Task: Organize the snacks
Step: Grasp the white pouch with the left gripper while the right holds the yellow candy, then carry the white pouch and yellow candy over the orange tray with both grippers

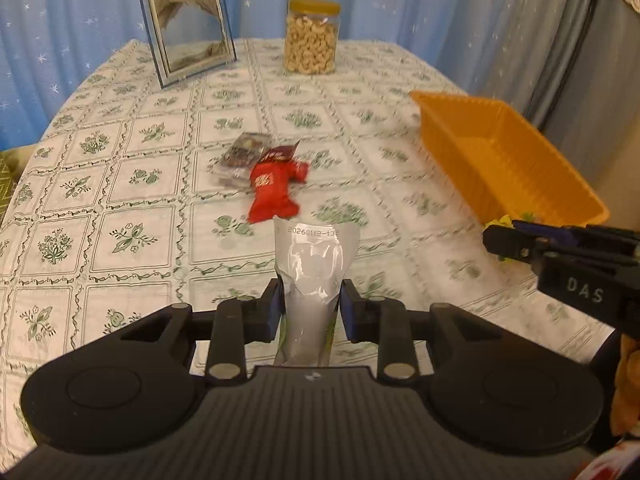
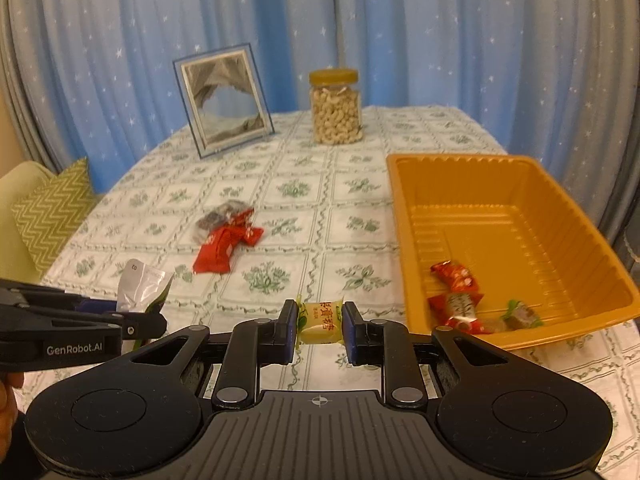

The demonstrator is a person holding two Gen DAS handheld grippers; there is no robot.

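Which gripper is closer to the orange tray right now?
Right. The right gripper hovers beside the orange tray; the left gripper is farther away.

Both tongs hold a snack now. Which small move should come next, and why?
Probably carry the right tongs, shut on the yellow wrapped candy, rightward over the orange plastic tray and release there. The tray sits just beside them and already holds red-wrapped sweets. The left tongs grip a silver foil packet farther away.
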